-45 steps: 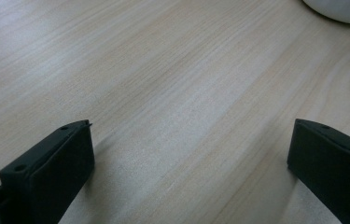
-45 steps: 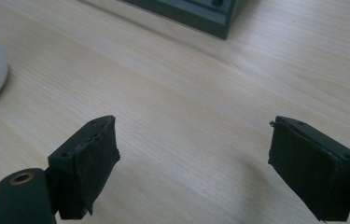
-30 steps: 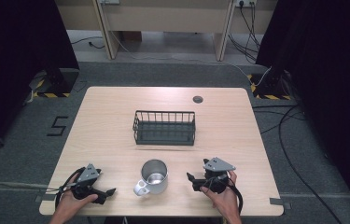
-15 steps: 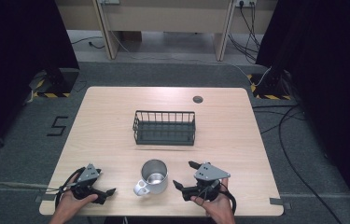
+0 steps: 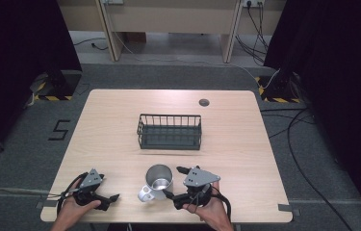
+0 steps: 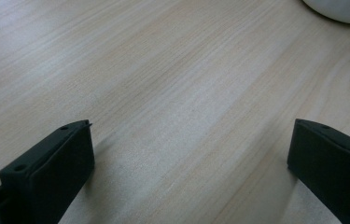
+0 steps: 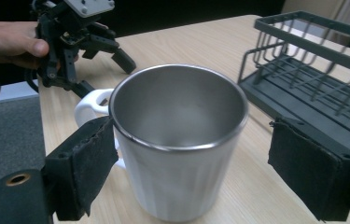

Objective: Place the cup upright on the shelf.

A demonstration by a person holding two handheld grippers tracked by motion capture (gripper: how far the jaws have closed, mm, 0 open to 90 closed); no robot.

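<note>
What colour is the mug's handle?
White, like the mug body; the handle shows best in the right gripper view.

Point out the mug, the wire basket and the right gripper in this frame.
mug (image 7: 177, 186): right gripper view, on its white outer wall.
wire basket (image 5: 170, 117): high view, on its far top rim.
right gripper (image 7: 182, 172): right gripper view, midway between its open fingers, which flank the mug.

I am seeing a dark wire basket (image 5: 169, 131) sitting mid-table (image 5: 110, 125), with a small round grommet (image 5: 203, 102) lying farther back.
</note>
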